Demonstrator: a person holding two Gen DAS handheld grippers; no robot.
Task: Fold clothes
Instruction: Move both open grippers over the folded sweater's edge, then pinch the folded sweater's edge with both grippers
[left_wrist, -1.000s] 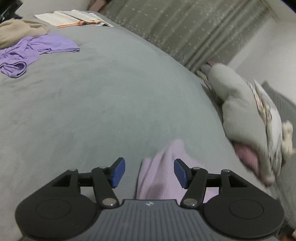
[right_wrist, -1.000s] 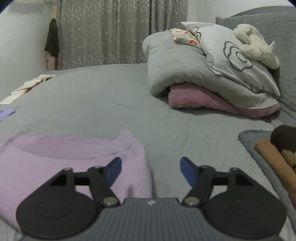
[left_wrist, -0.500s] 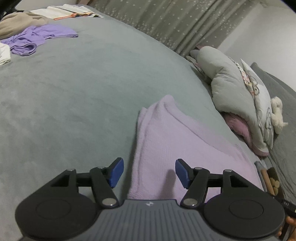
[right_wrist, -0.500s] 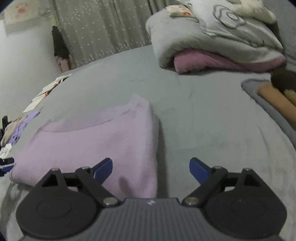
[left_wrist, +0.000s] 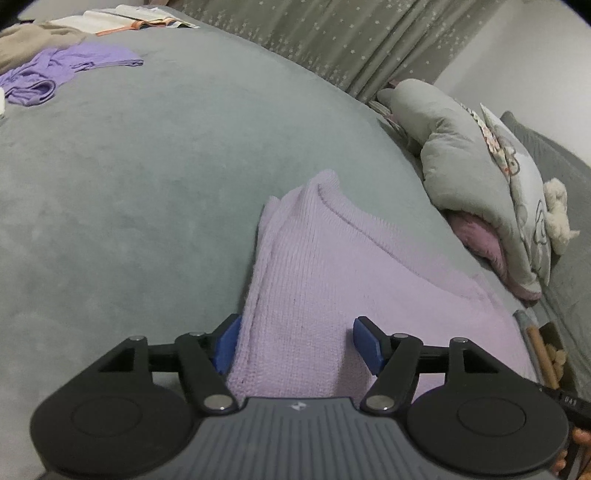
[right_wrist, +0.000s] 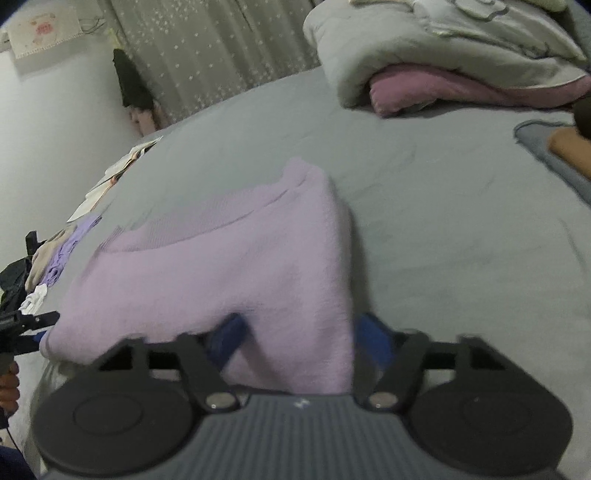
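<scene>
Both tongs have advanced over the folded lilac sweater (left_wrist: 332, 280) on the grey bed (left_wrist: 129, 184): left tongs (left_wrist: 295, 341) wide astride its edge, right tongs (right_wrist: 299, 338) just closing, straddling a corner.

Dim, flat indoor light — fisheye-bent edges, motion blur in right wrist view.

Possibly "041" on a black bar (left_wrist: 567, 400), blurred.

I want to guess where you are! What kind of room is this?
Most likely a bedroom: a big grey bed, a folded duvet piled at its head, and star-dotted curtains behind.
</scene>
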